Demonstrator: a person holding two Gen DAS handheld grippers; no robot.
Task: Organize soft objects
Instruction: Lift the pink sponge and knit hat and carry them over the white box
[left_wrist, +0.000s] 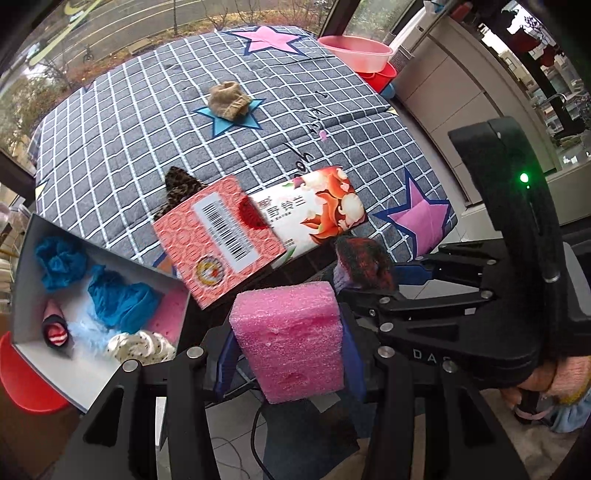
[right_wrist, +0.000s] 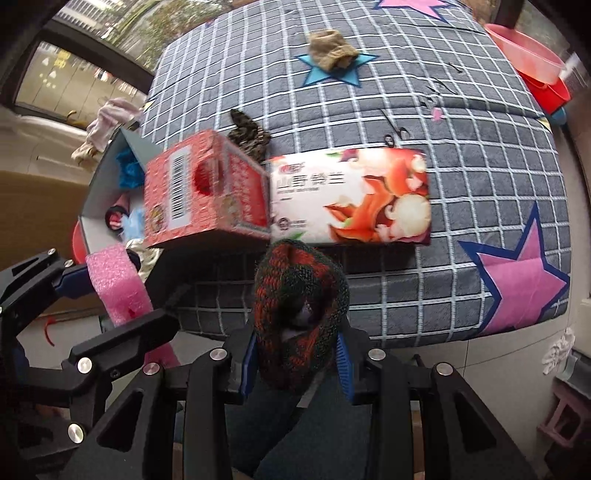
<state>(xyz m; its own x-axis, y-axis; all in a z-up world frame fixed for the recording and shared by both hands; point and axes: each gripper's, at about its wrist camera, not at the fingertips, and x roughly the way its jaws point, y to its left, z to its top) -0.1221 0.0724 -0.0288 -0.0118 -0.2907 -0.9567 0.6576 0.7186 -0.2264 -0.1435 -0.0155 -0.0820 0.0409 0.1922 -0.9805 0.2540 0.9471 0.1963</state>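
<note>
**2 soft loads on the way to the grey box**

The left tongs (left_wrist: 291, 339) were clamped on a pink foam sponge (left_wrist: 290, 341), and the right tongs (right_wrist: 295, 347) pinched a rolled red-and-green knitted piece (right_wrist: 299, 314). Both hung off the near edge of the checked bed (left_wrist: 147, 122), not yet over the open grey box (left_wrist: 27, 251) at the left, which already held blue cloths (left_wrist: 118, 299), a striped sock (left_wrist: 55, 328) and a spotted roll (left_wrist: 142, 345). A red carton (left_wrist: 218, 243) and a tissue pack (left_wrist: 321, 206) lay just beside the box. To my eye, the sponge should go in 1st, lowered into the bare corner before release, steering clear of the carton. The knit should follow, set down rather than dropped. A tan sock (left_wrist: 229, 99) and a leopard-print cloth (left_wrist: 181, 184) lay on the bed.
</note>
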